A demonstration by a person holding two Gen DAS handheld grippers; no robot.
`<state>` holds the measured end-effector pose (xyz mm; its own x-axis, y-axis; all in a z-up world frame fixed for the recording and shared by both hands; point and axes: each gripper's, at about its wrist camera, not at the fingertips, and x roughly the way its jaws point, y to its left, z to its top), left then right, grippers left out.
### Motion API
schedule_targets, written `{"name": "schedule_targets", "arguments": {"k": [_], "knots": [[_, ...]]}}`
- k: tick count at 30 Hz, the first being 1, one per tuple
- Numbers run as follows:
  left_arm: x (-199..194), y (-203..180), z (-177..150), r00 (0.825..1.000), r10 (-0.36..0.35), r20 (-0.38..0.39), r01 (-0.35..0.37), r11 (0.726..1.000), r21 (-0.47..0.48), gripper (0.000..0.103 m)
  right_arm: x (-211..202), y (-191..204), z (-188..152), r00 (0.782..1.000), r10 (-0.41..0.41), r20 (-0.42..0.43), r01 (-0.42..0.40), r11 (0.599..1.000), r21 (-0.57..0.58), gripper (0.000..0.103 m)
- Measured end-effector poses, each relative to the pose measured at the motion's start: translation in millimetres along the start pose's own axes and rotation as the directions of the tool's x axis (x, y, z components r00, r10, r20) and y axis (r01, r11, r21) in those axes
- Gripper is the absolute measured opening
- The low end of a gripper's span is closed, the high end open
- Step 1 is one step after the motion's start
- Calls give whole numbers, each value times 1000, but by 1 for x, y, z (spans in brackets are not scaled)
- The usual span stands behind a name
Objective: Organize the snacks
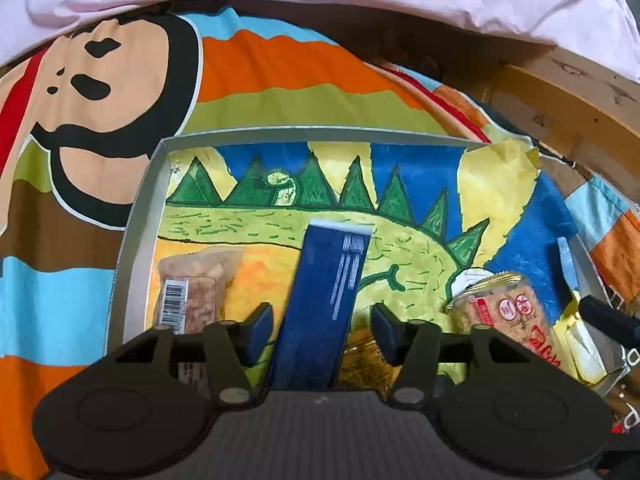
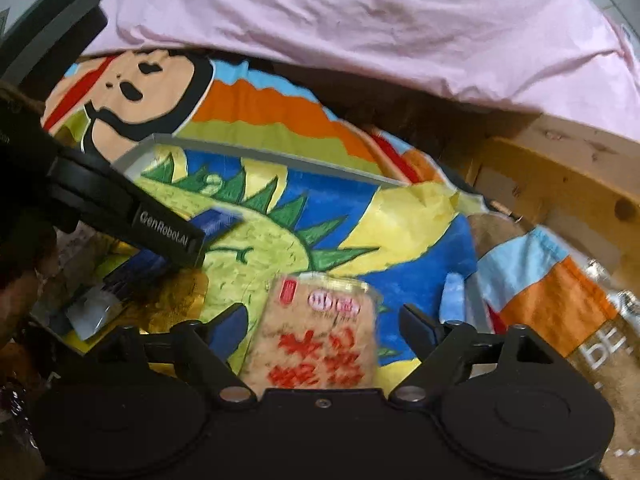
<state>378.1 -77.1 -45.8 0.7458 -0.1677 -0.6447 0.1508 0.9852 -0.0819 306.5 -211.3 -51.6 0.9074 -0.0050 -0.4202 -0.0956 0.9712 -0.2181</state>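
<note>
Your left gripper (image 1: 322, 330) stands spread, with the blue box (image 1: 324, 300) between its pads but untouched — long axis running straight away from you into the tray (image 1: 136, 216). Further right, your right gripper (image 2: 324, 328) is also spread wide around the tan snack pack (image 2: 320, 332), pads clear of it — it lies dead ahead, lengthwise along the fingers. Both snacks sit in the tray.

I see a grey tray (image 1: 138, 216) with a painted bottom: green spikes, a yellow-green hump, blue sky. My left tool (image 1: 322, 330) is black with blue pads, and a dark blue box (image 1: 324, 292) sits between them. A tan snack pack (image 2: 320, 336) has red writing. The striped cloth (image 1: 280, 68) is orange, green, brown and light blue. The sheet (image 2: 360, 20) is pink.
</note>
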Motion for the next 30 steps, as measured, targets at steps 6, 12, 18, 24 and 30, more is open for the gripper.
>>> {"name": "schedule_targets", "arguments": {"k": [6, 12, 18, 24, 30], "knots": [[-22, 4, 1, 998, -8, 55, 9, 1000, -21, 79, -20, -7, 11, 998, -27, 54, 26, 999, 26, 87], [-52, 11, 0, 994, 2, 106, 3, 999, -46, 89, -51, -14, 21, 989, -48, 140, 39, 997, 71, 95], [-93, 16, -6, 980, 43, 192, -29, 997, -72, 97, -86, -19, 29, 975, -78, 206, 60, 994, 94, 102], [-142, 18, -18, 956, 71, 285, -46, 994, -94, 102, -128, -22, 32, 963, -99, 252, 74, 992, 107, 102], [-187, 16, -40, 947, 79, 310, -47, 993, -109, 102, -173, -19, 24, 957, -100, 271, 66, 989, 131, 102]]}}
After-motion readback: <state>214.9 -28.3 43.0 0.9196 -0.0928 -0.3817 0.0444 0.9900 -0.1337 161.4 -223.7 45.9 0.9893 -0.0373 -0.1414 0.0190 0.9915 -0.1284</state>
